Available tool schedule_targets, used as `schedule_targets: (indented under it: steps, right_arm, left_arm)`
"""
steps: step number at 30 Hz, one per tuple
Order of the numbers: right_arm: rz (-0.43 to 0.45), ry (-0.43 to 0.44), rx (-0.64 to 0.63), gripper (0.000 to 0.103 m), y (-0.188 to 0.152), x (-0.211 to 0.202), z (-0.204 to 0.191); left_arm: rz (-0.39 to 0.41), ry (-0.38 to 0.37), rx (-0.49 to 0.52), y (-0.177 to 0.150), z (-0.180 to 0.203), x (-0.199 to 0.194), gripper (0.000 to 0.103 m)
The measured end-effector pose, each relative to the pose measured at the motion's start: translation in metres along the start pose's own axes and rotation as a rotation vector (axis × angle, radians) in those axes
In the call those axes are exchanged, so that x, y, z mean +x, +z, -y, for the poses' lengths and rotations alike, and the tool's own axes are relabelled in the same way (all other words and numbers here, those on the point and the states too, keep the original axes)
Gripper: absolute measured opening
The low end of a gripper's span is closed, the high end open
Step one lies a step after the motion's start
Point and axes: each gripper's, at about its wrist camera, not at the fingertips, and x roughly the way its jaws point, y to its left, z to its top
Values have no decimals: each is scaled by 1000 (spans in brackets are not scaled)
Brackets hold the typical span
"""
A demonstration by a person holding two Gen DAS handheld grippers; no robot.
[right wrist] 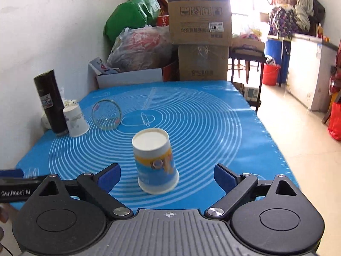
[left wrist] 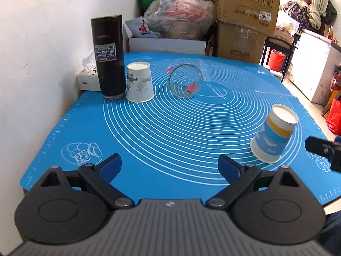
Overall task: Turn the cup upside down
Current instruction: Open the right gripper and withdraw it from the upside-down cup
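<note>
A blue-and-yellow paper cup (right wrist: 155, 162) stands upside down on the blue mat (right wrist: 202, 123), base up, just ahead of my right gripper (right wrist: 167, 176), between its wide-open jaws without touching them. It also shows in the left wrist view (left wrist: 273, 133) at the right. My left gripper (left wrist: 169, 166) is open and empty over the mat's near edge. A white paper cup (left wrist: 139, 82) stands upside down at the far left. A clear glass cup (left wrist: 185, 80) lies on its side mid-mat.
A tall black cylinder (left wrist: 109, 56) stands beside the white cup, a tissue box (left wrist: 88, 77) behind it by the wall. Cardboard boxes (right wrist: 200, 29) and bags (right wrist: 138, 49) are stacked behind the table. The table's right edge drops to the floor (right wrist: 298, 138).
</note>
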Motion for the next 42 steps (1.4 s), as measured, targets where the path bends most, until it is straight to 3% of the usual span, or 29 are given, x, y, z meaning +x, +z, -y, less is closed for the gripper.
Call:
schedule_targets:
  steps: [16,42]
  right_arm:
    - [10,30,-58,94,-23,-48,-13]
    - [-6,25,-41,92,-27,-54,-15]
  left_arm:
    - [48,-18,23,-12,4,-40,96]
    - [43,-36,55,-20,4,-48,96]
